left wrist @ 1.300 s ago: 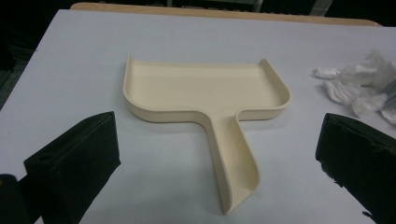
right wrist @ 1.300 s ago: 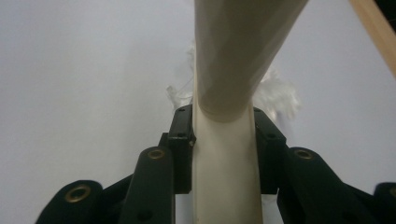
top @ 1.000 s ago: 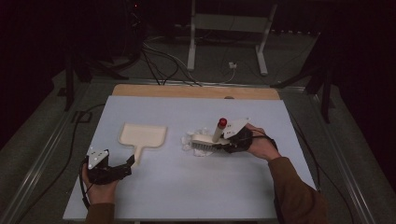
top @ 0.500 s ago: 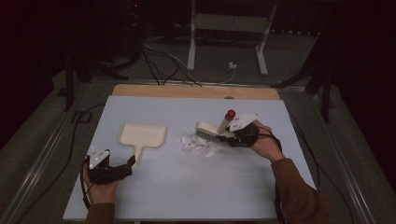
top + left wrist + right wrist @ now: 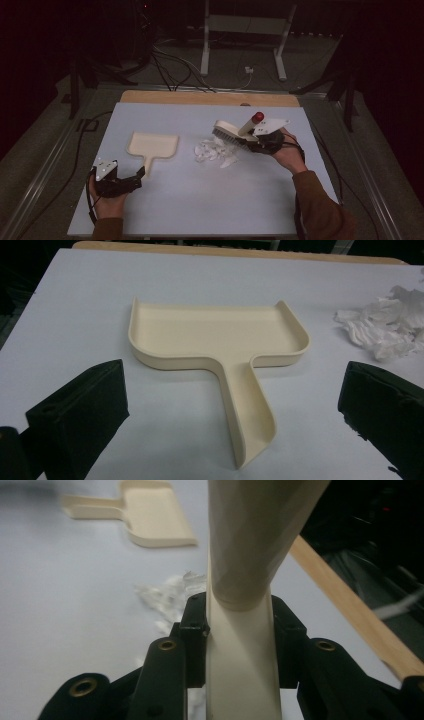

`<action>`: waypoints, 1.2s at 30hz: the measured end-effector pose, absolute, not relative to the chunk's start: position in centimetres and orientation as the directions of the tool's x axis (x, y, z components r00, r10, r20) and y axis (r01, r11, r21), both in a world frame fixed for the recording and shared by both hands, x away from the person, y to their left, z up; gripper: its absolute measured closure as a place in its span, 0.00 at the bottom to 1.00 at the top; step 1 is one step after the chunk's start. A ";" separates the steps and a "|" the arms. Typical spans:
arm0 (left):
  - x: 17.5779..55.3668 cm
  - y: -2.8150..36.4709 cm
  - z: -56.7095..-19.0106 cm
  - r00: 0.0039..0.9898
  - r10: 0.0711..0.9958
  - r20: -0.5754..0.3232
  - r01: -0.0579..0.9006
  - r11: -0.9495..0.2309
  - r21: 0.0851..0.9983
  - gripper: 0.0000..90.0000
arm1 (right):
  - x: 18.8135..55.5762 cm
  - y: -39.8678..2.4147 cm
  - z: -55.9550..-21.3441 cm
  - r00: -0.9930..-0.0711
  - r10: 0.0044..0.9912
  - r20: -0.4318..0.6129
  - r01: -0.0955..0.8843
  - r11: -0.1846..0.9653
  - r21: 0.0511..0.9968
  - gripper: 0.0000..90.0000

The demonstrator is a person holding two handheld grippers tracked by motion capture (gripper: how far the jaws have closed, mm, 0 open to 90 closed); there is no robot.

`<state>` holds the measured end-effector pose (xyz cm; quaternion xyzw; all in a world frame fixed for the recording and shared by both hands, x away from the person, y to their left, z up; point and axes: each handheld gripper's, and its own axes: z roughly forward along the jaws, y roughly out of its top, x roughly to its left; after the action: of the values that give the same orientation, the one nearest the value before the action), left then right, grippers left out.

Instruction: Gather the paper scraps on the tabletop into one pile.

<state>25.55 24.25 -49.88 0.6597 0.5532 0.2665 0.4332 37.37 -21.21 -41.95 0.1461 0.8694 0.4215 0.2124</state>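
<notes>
While both hands rest over the pale blue desk [image 5: 200,210], the count stands thus: one cream dustpan [image 5: 152,146], one cream hand brush [image 5: 235,133] with a red-tipped handle, one heap of crumpled clear-white scraps [image 5: 214,151], two hand-held grippers. Item one, the dustpan, lies flat on the left half of the desk, its tray toward the far edge and its single handle pointing back at the near edge; in the left gripper view its raised rim runs round three sides. Item two, the brush, is grasped by the right gripper [image 5: 250,142], whose black jaws are clenched on either side of the cream handle, as the right gripper view shows at close range; the bristle head is held off the surface, tilted, above the right side of the scrap heap, and the red tip points up toward the far right corner. Item three, the scraps, lie near the middle of the desk, just beside the dustpan's right side but apart from it. Item four, the left gripper [image 5: 131,179], sits near the near left corner with its jaws spread wide and nothing between them, the dustpan handle just ahead of them. A wooden strip [image 5: 210,98] runs along the far edge. No brand, label or lettering can be read on any item.
</notes>
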 end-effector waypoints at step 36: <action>25.5 24.4 -49.8 0.244 0.961 -0.130 0.496 -0.009 0.868 0.00 | 39.5 -18.8 -44.8 -0.801 0.502 -0.327 0.154 0.701 0.697 0.74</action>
<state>25.52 24.41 -49.84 0.6580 0.5536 0.2673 0.4350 39.47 -18.80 -44.76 0.1852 0.8859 0.3398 0.2557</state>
